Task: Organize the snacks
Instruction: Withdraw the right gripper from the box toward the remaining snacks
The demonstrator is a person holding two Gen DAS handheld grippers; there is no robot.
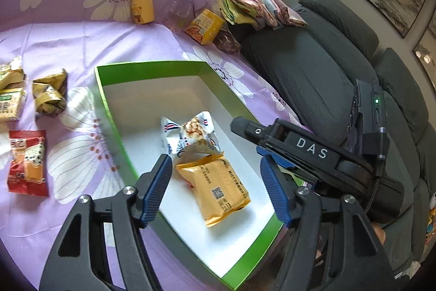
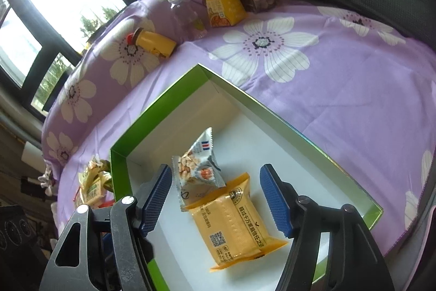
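A: Where are the snacks?
B: An orange plastic snack packet (image 1: 222, 188) and a white crinkled one (image 1: 190, 134) lie inside the green-rimmed white cardboard box (image 1: 152, 66).
A: And the jaws?
B: Left gripper (image 1: 216, 188) and right gripper (image 2: 216, 198) both spread, apparently pinching nothing.

The left hand-held gripper (image 1: 216, 179), black-framed with ribbed blue pads (image 1: 156, 188), points forward and downward, its jaws standing apart with nothing pressed between them. The right hand-held gripper (image 2: 215, 197), of the same build, tilts down likewise, its blue pads (image 2: 275, 199) parted and gripping nothing. In the left wrist view its black body shows at the right.
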